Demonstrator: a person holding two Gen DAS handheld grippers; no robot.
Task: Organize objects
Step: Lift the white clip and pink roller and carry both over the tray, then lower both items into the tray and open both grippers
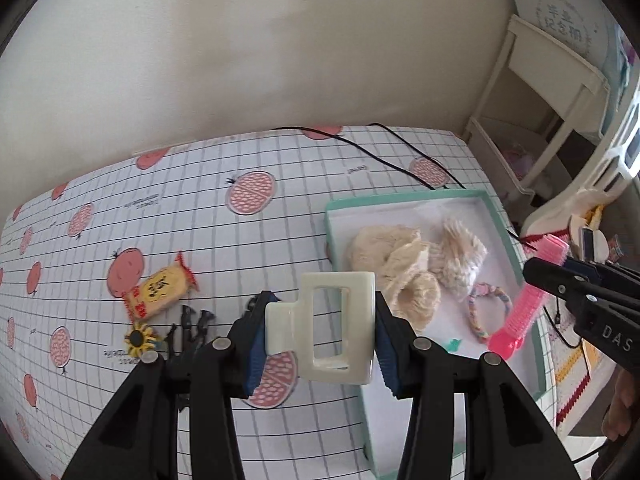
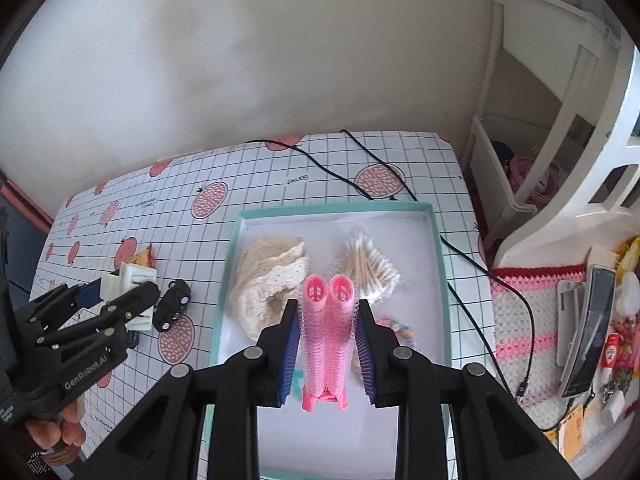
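While the left claw (image 1: 320, 330) grips a cream hair clip (image 1: 334, 326), the right claw (image 2: 328, 344) pinches pink rollers (image 2: 328, 332) above the box (image 2: 440, 280).

The left tongs (image 1: 320, 332) are clamping a cream hair claw clip (image 1: 332, 328) between blue pads (image 1: 256, 356), holding it over the counter (image 1: 200, 216) beside the mint-rimmed box (image 1: 516, 248). Inside the box, a cream knitted piece (image 1: 392, 264), a fluffy bundle (image 1: 460, 260) and a pastel hair tie (image 1: 484, 308) are lying close together. The right tongs (image 1: 540, 276) are reaching in from the right, gripping a pink hair roller (image 1: 524, 304) above the box's right side. A yellow snack packet (image 1: 160, 292), a sunflower clip (image 1: 138, 338) and small black clips (image 1: 192, 320) are lying on the counter to the left.
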